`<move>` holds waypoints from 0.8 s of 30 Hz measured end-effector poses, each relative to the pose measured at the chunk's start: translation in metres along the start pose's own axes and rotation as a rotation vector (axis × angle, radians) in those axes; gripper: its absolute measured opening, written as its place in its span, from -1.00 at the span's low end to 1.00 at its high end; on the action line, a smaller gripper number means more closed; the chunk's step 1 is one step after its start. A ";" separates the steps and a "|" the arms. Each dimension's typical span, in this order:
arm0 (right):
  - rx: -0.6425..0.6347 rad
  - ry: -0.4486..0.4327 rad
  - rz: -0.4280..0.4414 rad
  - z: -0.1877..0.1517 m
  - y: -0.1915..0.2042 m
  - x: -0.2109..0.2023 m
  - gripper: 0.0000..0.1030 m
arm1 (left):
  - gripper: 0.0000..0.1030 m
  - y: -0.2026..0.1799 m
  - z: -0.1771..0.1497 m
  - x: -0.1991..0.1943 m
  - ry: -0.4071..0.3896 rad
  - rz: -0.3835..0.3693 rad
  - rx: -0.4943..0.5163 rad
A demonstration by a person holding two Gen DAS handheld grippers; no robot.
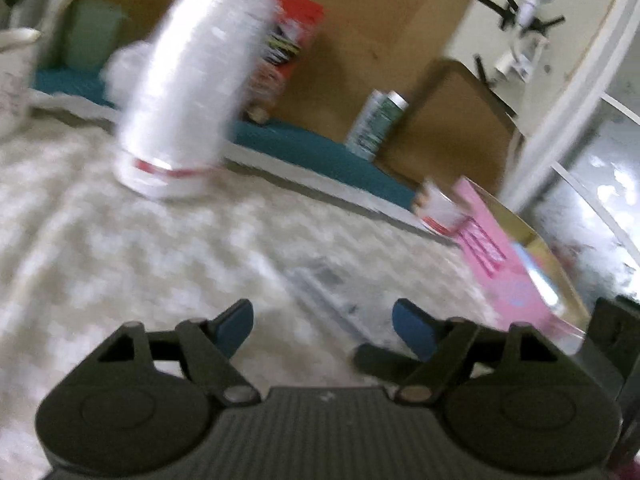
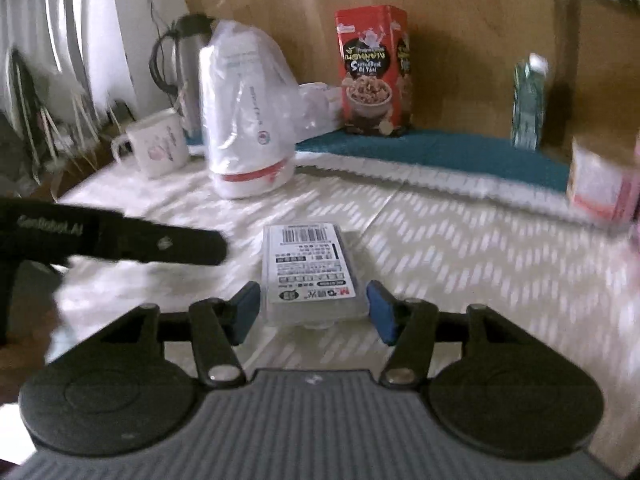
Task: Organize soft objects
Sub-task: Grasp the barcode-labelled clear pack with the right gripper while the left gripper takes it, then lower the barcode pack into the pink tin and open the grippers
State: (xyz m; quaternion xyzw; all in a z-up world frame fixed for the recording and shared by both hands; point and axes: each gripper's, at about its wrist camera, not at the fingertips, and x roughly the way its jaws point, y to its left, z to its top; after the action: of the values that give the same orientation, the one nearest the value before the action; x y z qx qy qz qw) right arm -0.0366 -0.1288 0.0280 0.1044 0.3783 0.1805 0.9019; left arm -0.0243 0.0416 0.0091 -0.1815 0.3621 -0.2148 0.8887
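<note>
A flat clear pack with a barcode label [image 2: 310,270] lies on the patterned cloth [image 2: 460,264]. My right gripper [image 2: 313,307] is open, its blue pads on either side of the pack's near end; whether they touch it I cannot tell. The same pack shows blurred in the left wrist view [image 1: 326,286]. My left gripper [image 1: 323,327] is open and empty above the cloth, just left of the pack; its dark body shows in the right wrist view [image 2: 120,236]. A white plastic bag wrapping a stack of cups [image 2: 246,120] stands behind, also in the left wrist view [image 1: 188,88].
A red snack tin [image 2: 374,72], a green bottle [image 2: 528,104], a white mug [image 2: 154,146] and a steel kettle [image 2: 188,60] stand along the back by a teal mat [image 2: 440,152]. A pink box [image 1: 508,264] and a small tub [image 2: 600,184] sit at the right.
</note>
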 end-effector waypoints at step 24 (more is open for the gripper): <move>0.084 -0.399 -0.335 -0.013 -0.093 -0.157 0.17 | -0.19 -0.254 0.020 0.113 0.135 -0.249 0.432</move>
State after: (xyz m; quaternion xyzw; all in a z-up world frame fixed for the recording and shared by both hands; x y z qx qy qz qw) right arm -0.1252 -0.2767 0.0903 0.1114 0.2121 -0.0113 0.9708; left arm -0.0006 -0.2265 0.0800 -0.0161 0.3410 -0.4066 0.8474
